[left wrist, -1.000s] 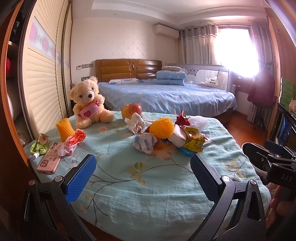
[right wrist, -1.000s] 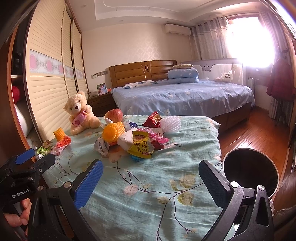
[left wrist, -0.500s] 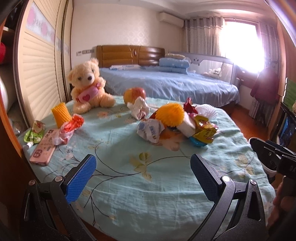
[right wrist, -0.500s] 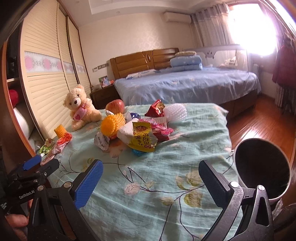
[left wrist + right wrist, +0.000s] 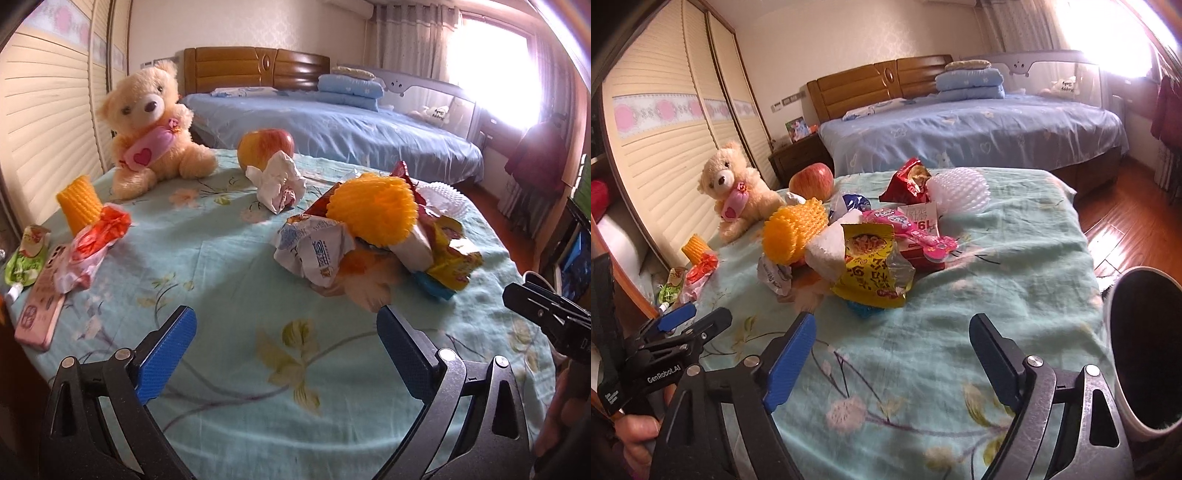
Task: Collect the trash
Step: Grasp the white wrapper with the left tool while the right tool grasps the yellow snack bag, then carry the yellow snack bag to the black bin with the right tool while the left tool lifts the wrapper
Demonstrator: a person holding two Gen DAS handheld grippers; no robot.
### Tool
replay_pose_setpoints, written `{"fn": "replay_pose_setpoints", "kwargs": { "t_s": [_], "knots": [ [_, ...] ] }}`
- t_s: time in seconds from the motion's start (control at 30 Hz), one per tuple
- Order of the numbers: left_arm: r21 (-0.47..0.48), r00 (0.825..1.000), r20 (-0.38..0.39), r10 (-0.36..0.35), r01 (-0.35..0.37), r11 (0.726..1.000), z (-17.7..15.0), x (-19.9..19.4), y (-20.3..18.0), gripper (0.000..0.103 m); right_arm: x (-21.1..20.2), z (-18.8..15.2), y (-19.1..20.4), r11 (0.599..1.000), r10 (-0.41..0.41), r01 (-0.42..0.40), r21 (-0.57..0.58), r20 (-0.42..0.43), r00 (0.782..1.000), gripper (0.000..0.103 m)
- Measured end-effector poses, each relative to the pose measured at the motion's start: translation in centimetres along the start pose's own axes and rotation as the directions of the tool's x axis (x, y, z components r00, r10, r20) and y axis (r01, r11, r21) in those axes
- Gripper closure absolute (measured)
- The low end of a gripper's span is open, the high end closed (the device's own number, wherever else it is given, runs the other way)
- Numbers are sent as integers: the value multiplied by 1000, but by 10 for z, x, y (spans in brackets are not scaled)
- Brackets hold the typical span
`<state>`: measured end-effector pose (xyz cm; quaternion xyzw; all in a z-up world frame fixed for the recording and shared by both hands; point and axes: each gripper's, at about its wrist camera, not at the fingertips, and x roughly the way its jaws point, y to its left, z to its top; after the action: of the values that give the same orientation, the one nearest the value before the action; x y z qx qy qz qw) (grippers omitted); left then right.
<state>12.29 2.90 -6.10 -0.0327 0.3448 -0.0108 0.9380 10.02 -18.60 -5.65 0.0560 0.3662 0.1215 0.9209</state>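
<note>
Right gripper [image 5: 886,354]: fingers apart, empty, just been narrowing. Left gripper [image 5: 284,336]: fingers apart, empty. Table [image 5: 1015,266], mid: wrapper pile, yellow packet [image 5: 871,273] nearest; pinch one loose edge. Bin [image 5: 1145,354] at right. Far: apple [image 5: 812,181], not trash.
</note>
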Motion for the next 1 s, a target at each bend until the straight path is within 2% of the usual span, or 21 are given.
{"fn": "replay_pose_setpoints", "kwargs": {
  "t_s": [0.27,0.5,0.57,0.6,0.63,0.67,0.7,0.73,0.77,0.8,0.83,0.93,1.0],
  "knots": [
    [-3,998,-67,-22,22,1000,17,36,-1,3,31,15,1,1000,19,-19,-3,-59,998,26],
    [-16,995,-94,-39,38,999,34,59,-6,5,47,28,1,999,33,-33,-3,-73,997,26],
    [-11,993,-105,-43,42,999,35,64,-8,15,51,30,2,999,37,-37,-4,-78,996,27],
    [-5,992,-117,-43,43,999,36,68,-9,18,53,30,1,999,40,-40,-2,-83,996,32],
    [2,991,-127,-42,43,999,37,71,-11,27,56,30,1,999,42,-42,0,-89,995,35],
    [7,990,-133,-44,45,999,37,73,-12,38,58,31,0,999,46,-46,3,-95,994,43],
    [8,988,-142,-52,54,999,36,74,-13,44,60,30,0,998,56,-55,10,-100,993,50],
    [5,986,-151,-64,66,998,36,76,-12,55,62,29,-1,998,67,-65,18,-105,992,50],
    [2,985,-155,-72,73,997,35,76,-12,62,62,29,-2,997,75,-73,22,-103,992,61],
    [-2,985,-154,-83,84,996,35,75,-11,65,61,28,-2,996,90,-87,29,-102,991,73],
    [-3,985,-148,-86,87,996,33,73,-10,71,62,28,-2,995,93,-90,33,-106,990,79],
    [-6,986,-141,-89,89,996,27,65,-10,78,57,25,-4,994,104,-100,42,-103,989,80],
    [-20,985,-144,-99,97,995,21,59,-8,79,52,23,-5,993,110,-106,44,-98,989,80]
  ]
}}
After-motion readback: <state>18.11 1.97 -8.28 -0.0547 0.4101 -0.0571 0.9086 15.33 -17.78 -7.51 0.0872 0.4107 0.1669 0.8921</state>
